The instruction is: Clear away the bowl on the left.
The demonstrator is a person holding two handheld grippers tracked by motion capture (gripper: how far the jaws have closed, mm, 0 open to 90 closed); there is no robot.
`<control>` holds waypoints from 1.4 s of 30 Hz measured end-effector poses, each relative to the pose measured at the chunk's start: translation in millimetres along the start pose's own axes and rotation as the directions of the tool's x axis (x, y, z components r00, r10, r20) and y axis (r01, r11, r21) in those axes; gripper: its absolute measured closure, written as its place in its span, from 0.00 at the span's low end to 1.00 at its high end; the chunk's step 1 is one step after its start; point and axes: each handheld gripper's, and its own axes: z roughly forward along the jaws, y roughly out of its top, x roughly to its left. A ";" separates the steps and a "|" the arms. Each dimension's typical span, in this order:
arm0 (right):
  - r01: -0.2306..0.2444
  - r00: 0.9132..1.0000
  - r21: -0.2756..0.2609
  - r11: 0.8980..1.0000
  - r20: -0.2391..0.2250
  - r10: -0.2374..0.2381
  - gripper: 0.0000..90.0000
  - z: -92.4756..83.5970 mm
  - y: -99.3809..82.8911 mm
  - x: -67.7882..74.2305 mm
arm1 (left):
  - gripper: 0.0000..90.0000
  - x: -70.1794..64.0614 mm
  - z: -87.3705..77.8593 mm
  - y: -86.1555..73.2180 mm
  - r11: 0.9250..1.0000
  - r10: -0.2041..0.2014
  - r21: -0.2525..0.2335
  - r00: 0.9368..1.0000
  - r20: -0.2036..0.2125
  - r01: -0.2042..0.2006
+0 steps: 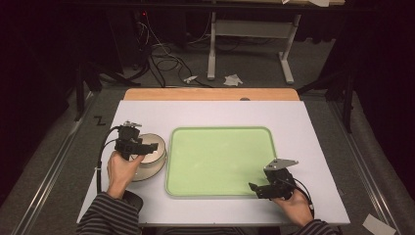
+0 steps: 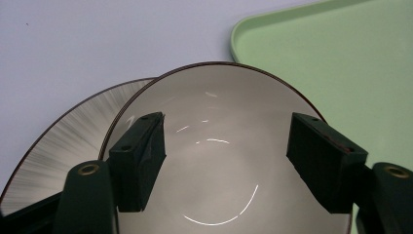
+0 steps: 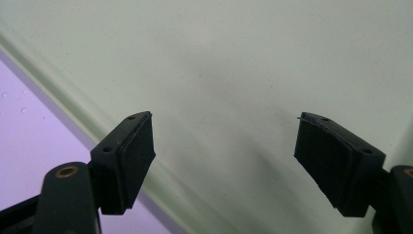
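A pale bowl (image 1: 152,152) with a thin dark rim sits on a streaked plate (image 1: 146,172), just left of the green tray (image 1: 221,159). My left gripper (image 1: 150,146) hovers over the bowl with its jaws wide apart. In the left gripper view the bowl (image 2: 219,161) lies beneath both pads (image 2: 141,156), nothing is pinched between them, and the plate (image 2: 63,141) pokes out at the left. My right gripper (image 1: 255,189) is open over the tray's front right corner. Between its spread jaws, the right gripper (image 3: 224,141) has nothing but bare tray floor (image 3: 234,63).
The tray lies on a white tabletop (image 1: 313,147) with a wooden strip (image 1: 210,94) at the far edge. Beyond the table are a desk frame (image 1: 249,49), cables and scraps of paper on a dark floor. The tray's rim (image 3: 58,92) runs diagonally beside the right gripper.
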 end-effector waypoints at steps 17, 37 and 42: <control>0.012 1.000 0.005 1.000 -0.002 -0.012 0.26 0.9 0.1 0.0 | 0.38 -0.5 13.0 0.1 0.995 -0.015 0.102 1.000 -0.003 0.016; 0.015 1.000 0.003 1.000 -0.006 -0.015 0.27 0.8 0.0 -0.1 | 0.43 17.4 -11.1 0.3 0.997 -0.069 -0.033 0.997 -0.034 0.068; 0.015 1.000 0.003 1.000 -0.007 -0.015 0.27 0.7 0.0 -0.1 | 0.43 17.5 -14.9 0.6 0.996 -0.065 -0.058 0.996 -0.062 0.061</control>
